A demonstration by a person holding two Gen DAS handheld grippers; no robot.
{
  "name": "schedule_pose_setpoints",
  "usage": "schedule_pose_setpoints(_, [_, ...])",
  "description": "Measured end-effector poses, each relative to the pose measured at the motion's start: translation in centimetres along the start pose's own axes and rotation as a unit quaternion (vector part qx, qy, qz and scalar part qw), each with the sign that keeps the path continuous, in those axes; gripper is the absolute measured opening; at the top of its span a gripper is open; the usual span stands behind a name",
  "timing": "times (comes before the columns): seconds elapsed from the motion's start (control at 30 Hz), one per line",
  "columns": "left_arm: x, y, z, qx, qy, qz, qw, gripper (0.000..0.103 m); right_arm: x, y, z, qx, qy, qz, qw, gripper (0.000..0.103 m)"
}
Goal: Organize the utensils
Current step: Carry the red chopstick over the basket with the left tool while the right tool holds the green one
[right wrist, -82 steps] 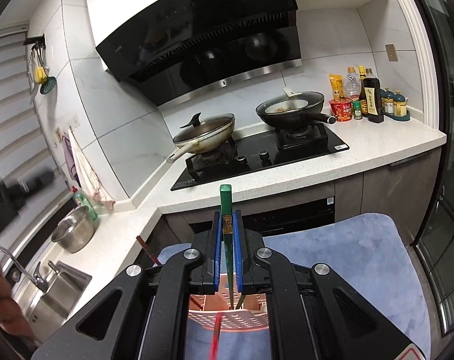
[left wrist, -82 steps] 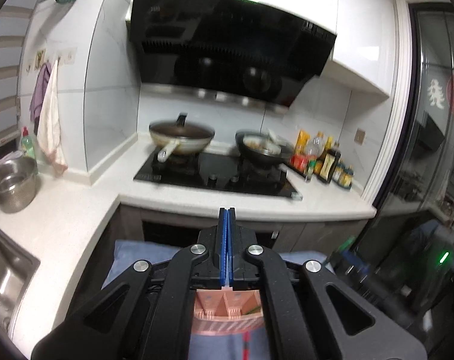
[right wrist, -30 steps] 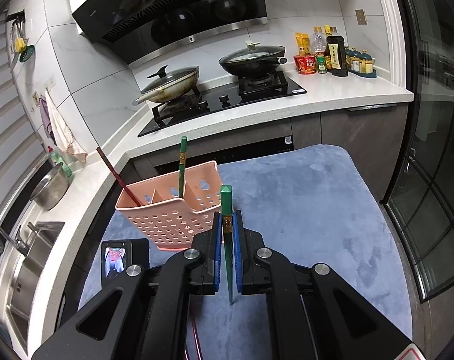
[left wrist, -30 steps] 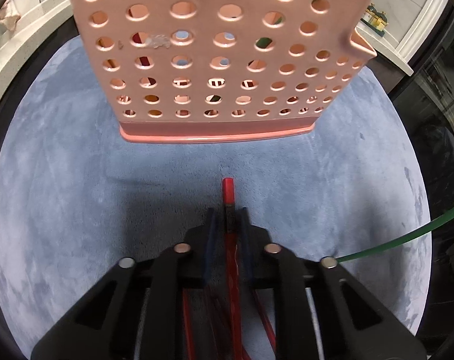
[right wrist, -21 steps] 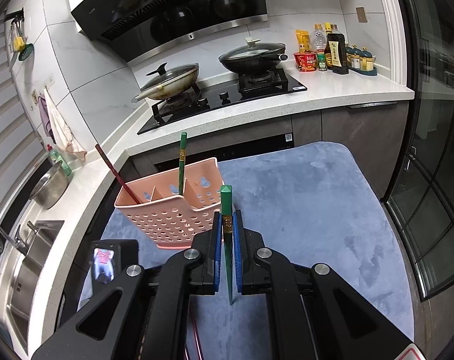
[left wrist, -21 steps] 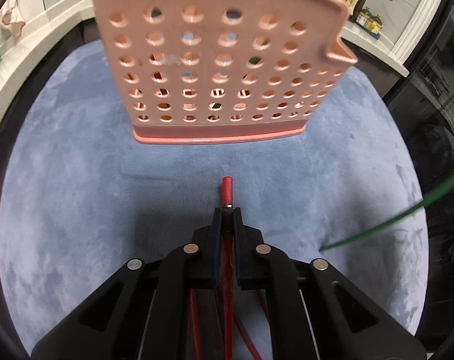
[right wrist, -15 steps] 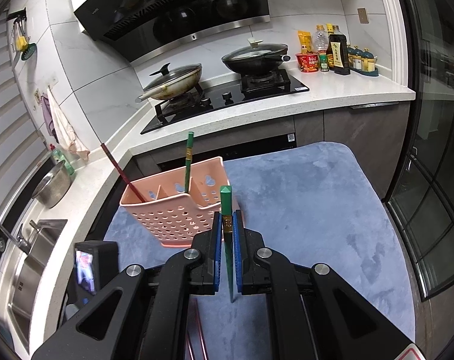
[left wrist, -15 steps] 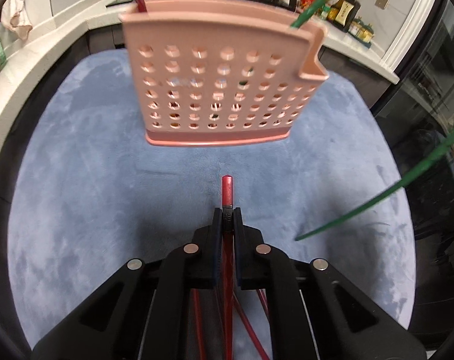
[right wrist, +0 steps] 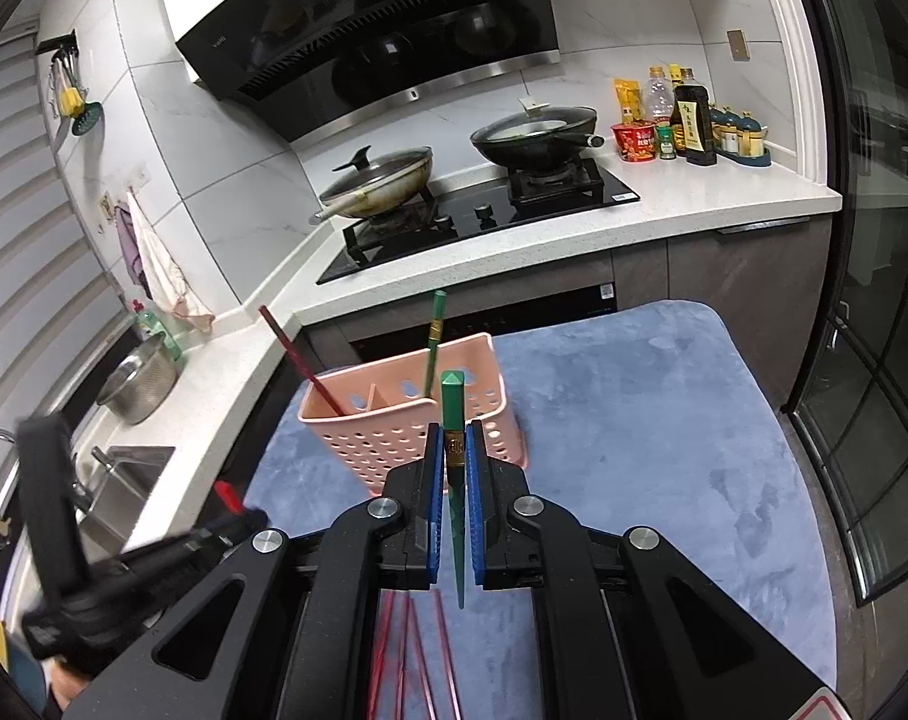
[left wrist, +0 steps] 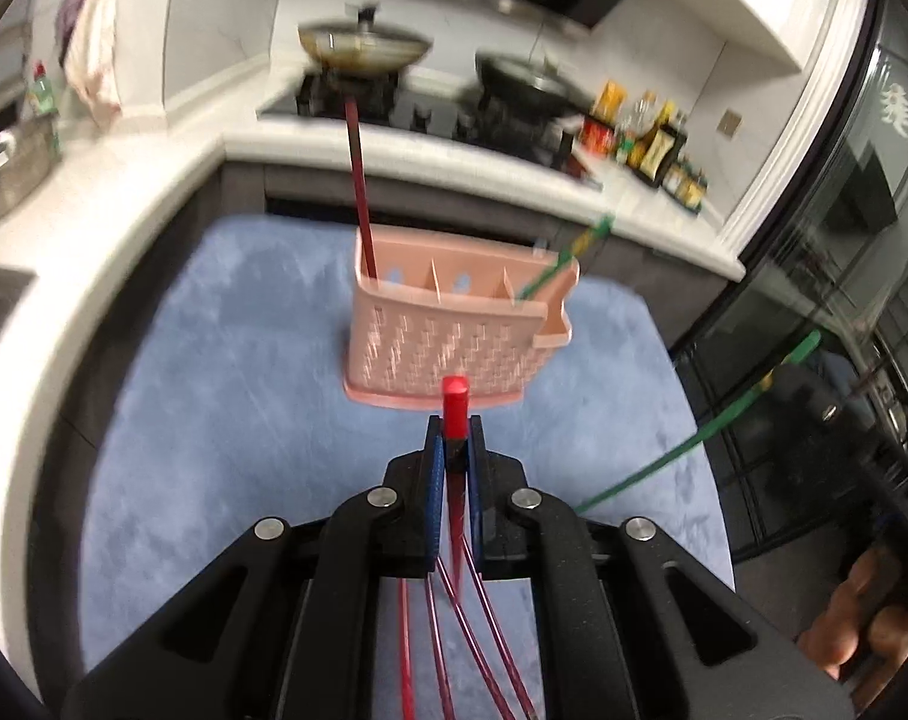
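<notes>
Since a second ago left gripper rises, jaws clamped on red chopstick; right gripper clamps green chopstick. Aim each tip down into basket on the mat, matching colours.

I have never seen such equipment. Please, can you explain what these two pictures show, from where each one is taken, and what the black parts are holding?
There is no robot here. A person holds a hand tool with a two-finger claw in each hand, and a wide-angle camera on each tool looks forward along its fingers. So one picture comes from the left tool and one from the right.

The left claw is shut on a red chopstick. The right claw is shut on a green chopstick.

In front, on a blue mat, stands a pink perforated utensil holder with compartments. It already has one red chopstick at its left end and one green chopstick further right. More red chopsticks lie on the mat below the claws. Behind is a kitchen counter with a stove and two pans.
</notes>
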State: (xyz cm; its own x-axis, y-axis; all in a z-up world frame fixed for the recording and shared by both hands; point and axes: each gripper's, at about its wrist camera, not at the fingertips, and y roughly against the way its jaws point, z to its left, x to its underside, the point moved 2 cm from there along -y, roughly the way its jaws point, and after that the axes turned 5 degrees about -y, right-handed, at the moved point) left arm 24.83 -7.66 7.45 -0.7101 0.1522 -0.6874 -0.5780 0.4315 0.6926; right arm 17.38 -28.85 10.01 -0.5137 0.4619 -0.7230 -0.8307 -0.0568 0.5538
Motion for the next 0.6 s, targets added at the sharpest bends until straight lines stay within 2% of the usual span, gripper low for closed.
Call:
schedule_pose_setpoints(0.23, [-5.6, 5.0, -0.7, -0.001, -0.018, -0.084, 0.9963, 0.007, -2.6, 0.9, 1.8, -0.021, 0.01, -0.023, 0.999, 0.007])
schedule_pose_setpoints(0.47, [-12.5, 8.7, -1.5, -0.021, -0.034, -0.177, 0.9834, 0.006, -7.8, 0.6, 4.3, -0.042, 0.028, -0.071, 0.996, 0.007])
schedule_pose_setpoints(0.6, [-15.2, 8.8, -1.5, -0.032, -0.036, -0.203, 0.9781, 0.007, -10.5, -0.8, 5.5, -0.054, 0.026, -0.091, 0.994, 0.007])
